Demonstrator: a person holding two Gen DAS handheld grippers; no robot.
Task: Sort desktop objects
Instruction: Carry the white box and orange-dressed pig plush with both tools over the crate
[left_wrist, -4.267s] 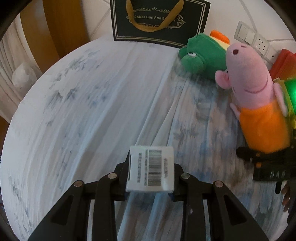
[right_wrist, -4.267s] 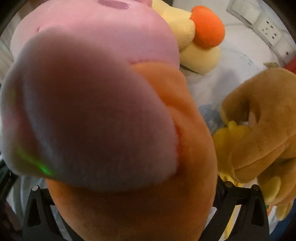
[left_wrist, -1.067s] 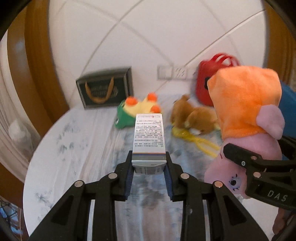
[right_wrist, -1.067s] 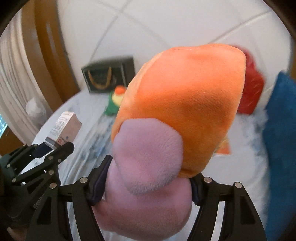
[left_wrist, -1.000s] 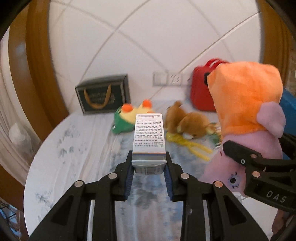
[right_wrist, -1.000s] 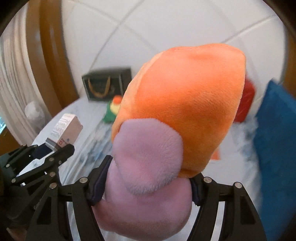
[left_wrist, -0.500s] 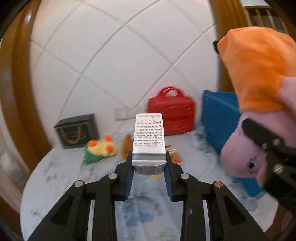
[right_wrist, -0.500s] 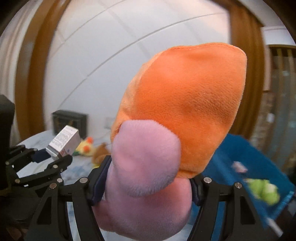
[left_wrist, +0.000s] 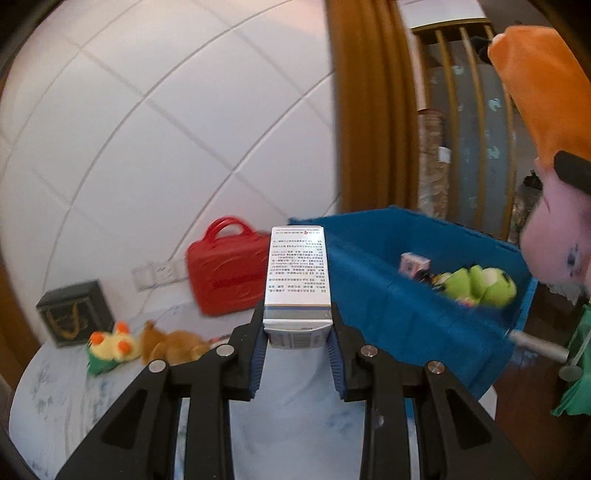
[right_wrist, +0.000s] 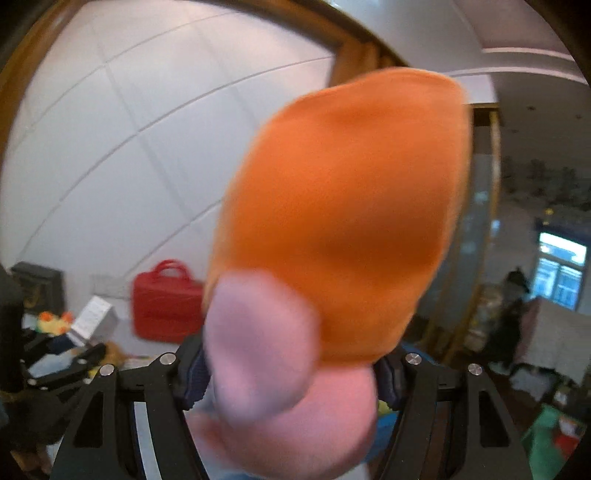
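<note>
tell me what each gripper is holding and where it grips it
The left gripper clamps a small white printed carton at its near end. The right gripper squeezes a pink pig plush in orange around its head end.

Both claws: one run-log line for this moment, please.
left claw: shut on white carton | right claw: shut on pink plush | blue bin: holds green plush | stage: carrying
</note>
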